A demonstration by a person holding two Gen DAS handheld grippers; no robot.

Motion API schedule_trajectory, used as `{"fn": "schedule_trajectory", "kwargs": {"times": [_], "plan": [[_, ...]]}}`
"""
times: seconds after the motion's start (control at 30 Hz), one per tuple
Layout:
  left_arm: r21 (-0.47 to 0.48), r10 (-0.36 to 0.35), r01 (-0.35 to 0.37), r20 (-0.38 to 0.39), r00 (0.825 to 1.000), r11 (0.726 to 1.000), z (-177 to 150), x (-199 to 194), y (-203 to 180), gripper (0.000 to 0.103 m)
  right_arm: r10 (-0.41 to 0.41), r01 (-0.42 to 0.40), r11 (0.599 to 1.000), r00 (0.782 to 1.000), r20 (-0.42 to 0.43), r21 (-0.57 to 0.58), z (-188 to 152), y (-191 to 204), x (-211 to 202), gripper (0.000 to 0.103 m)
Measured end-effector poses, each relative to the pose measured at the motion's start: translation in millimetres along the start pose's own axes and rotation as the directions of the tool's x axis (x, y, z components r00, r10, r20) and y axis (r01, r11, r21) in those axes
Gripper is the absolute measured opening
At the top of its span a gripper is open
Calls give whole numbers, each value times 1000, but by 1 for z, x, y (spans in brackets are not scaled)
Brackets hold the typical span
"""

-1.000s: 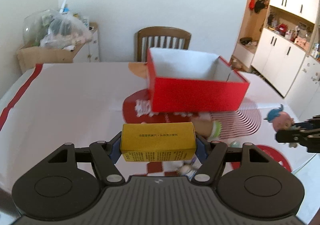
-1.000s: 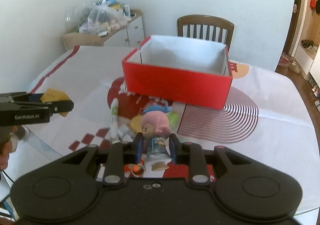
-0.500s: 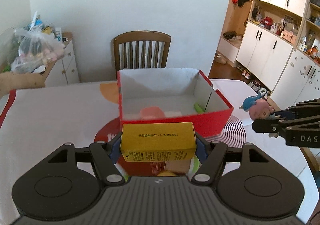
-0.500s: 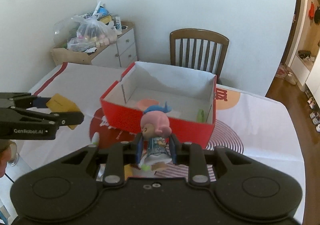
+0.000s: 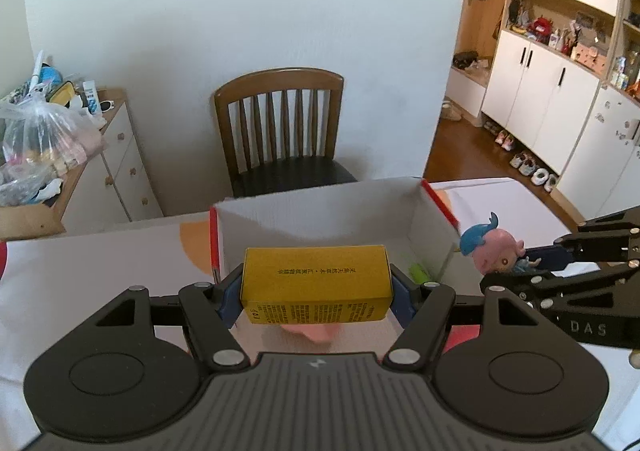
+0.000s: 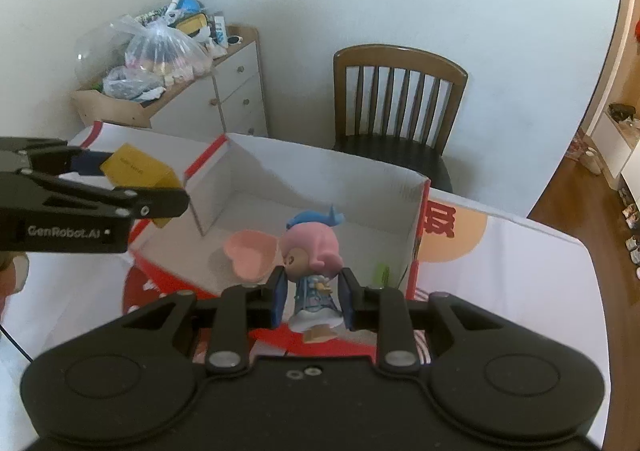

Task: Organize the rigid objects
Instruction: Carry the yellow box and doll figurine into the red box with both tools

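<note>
A: Where does the box (image 6: 320,187) sit relative to the two grippers?

B: It lies ahead of and below both. The open red box with white walls inside stands on the table (image 6: 520,251), in front of the chair (image 6: 396,91). The left gripper (image 5: 316,285) hangs over the near left corner; the right gripper (image 6: 312,299) hangs over the near wall, closer to the middle.

A: So which one is nearer a drop?

B: Hard to call. Both loads look to be about over the rim, so either seems only to need a short move forward and down.

A: What do the jaws hold?

B: The left jaws clamp the carton (image 5: 316,283) by its two ends, its long axis running crosswise between the pads. The right jaws pinch the doll (image 6: 314,267) at the body, upright, head above the pads.

A: And inside the box?

B: A pink heart (image 6: 250,255) lies on the floor near the left, and a small green thing (image 6: 381,274) sits by the right wall. The middle looks free, which probably suits the carton if it goes in flat.
</note>
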State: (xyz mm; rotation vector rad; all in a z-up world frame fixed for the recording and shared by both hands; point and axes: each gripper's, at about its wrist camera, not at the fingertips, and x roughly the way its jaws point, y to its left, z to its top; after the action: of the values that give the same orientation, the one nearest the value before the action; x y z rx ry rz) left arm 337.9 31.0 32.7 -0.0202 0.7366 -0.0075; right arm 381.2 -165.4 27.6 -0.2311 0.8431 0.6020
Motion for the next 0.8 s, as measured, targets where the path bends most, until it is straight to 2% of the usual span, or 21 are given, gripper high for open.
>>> {"fn": "schedule_trajectory", "kwargs": {"times": [0.17, 0.37, 0.57, 0.8], "plan": [[17, 38, -37, -39, 999, 999, 11, 43, 3, 70, 1, -2, 1000, 1000, -31, -19, 8, -5, 33, 26], [-11, 34, -36, -111, 993, 999, 22, 93, 9, 70, 11, -13, 1000, 996, -93, -17, 15, -9, 75, 26], [9, 28, -27, -187, 982, 1000, 20, 136, 3, 70, 15, -19, 999, 986, -168, -25, 11, -6, 115, 26], [45, 32, -20, -278, 960, 999, 15, 179, -6, 70, 28, -36, 999, 972, -234, -30, 4, -2, 142, 26]]}}
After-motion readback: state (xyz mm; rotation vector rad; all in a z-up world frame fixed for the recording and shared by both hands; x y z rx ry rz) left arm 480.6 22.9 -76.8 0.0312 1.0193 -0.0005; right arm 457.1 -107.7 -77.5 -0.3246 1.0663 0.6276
